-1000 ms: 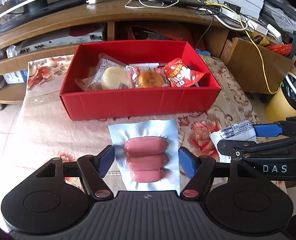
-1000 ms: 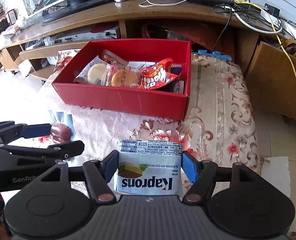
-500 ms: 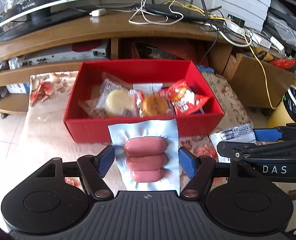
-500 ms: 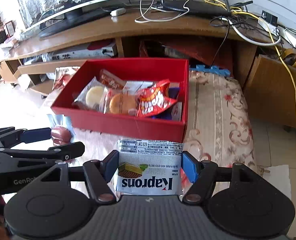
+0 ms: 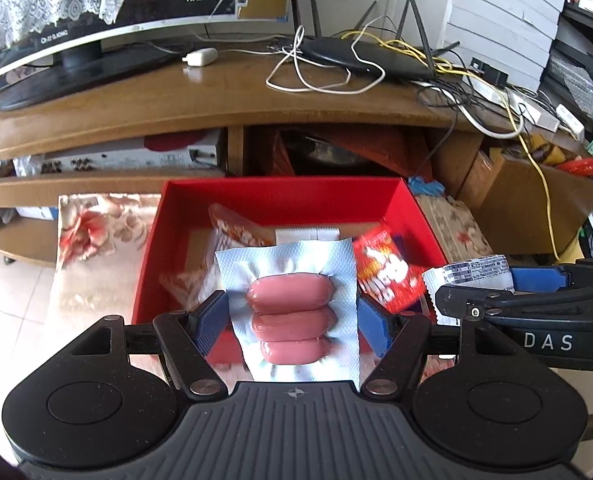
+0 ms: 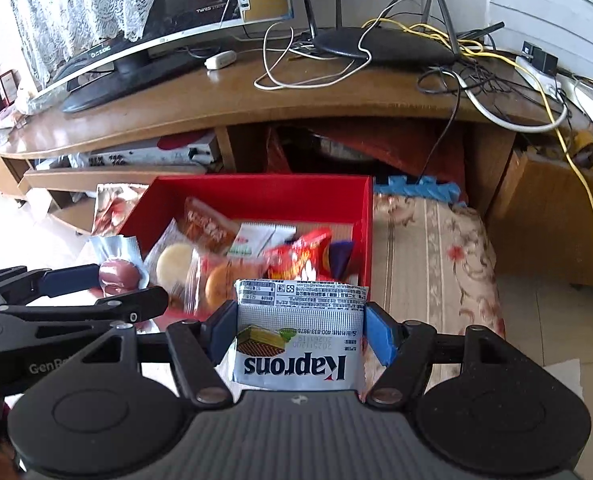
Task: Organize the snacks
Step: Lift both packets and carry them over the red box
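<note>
My left gripper point(image 5: 292, 316) is shut on a vacuum pack of three pink sausages point(image 5: 290, 312), held up over the near wall of the red box point(image 5: 280, 194). My right gripper point(image 6: 300, 330) is shut on a silver Kaprons wafer packet point(image 6: 296, 344), held above the box's near right corner point(image 6: 362, 240). Each gripper shows in the other's view: the right gripper point(image 5: 508, 292) with its packet at the right, the left gripper point(image 6: 96, 292) with the sausages at the left. Inside the box lie a round pale cake point(image 6: 174, 266), a golden bun point(image 6: 220, 286) and a red snack bag point(image 5: 388, 270).
The box sits on a low table under a floral cloth point(image 6: 436, 240). Behind it runs a wooden TV stand point(image 5: 216, 96) with a monitor, a router point(image 5: 368, 56) and tangled cables. A cardboard box point(image 5: 536, 200) stands at the right, tiled floor at the left.
Both grippers have risen and moved forward together with their packs. They went from the cloth in front of the box to above its near edge. Neither grip has changed.
</note>
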A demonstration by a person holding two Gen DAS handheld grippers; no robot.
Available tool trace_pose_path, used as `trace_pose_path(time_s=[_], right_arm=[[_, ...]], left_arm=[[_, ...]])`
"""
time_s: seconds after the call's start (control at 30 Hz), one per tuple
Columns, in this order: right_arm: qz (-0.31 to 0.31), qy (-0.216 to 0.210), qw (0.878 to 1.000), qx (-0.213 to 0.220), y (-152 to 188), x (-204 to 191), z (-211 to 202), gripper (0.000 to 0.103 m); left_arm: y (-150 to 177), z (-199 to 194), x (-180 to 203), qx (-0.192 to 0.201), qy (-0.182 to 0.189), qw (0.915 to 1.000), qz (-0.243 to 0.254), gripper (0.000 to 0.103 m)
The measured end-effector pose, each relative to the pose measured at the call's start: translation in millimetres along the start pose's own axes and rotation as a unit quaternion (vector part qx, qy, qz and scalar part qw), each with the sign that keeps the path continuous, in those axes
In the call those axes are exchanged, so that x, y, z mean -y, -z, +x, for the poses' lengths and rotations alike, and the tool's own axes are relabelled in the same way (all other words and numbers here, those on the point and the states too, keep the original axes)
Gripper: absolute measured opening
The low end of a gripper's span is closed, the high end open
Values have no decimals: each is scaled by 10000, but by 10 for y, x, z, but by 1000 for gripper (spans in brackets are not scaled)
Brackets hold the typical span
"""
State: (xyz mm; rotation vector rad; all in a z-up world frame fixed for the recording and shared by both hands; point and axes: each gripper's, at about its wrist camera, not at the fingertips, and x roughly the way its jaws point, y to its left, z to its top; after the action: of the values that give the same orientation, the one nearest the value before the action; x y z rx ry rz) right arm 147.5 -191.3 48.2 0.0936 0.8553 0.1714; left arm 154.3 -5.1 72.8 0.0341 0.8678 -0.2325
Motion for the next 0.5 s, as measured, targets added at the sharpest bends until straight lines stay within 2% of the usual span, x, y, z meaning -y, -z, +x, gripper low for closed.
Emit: trace_pose_path(time_s=[0.5], right_arm=[[67,33,9998,-167,-349,109,595,65]], left_arm=[[-293,554,-87,-217,-175,9996,-12,74]])
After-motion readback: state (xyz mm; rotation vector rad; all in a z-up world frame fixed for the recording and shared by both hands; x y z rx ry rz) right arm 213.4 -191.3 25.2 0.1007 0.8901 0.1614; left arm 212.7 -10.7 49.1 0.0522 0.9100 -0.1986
